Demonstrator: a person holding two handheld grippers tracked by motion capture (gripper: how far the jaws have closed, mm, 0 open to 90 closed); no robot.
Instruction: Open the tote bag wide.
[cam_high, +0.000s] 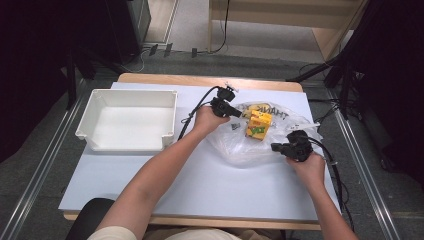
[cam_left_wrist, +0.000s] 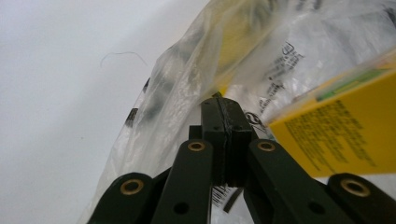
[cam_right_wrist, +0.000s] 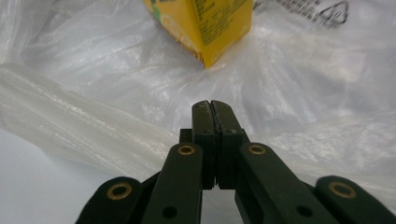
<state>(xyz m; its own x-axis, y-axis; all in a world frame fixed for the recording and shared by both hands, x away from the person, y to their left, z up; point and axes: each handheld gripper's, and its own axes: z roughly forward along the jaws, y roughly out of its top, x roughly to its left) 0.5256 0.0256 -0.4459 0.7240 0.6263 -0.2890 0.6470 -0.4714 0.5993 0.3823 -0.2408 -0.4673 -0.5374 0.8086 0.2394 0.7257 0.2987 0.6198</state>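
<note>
Left tool (cam_high: 239, 114) pressed together at crinkly clear plastic bag's (cam_high: 235, 145) far edge; right tool (cam_high: 278, 147) likewise, near right. Glossy yellow carton (cam_high: 259, 124) inside. Smooth white worktop (cam_high: 200, 185); boxy white bin (cam_high: 130, 120) left; grey carpet beyond.

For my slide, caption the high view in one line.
Two hand-held grippers, left and right, meet a clear plastic bag around a yellow carton, beside a white bin.
</note>
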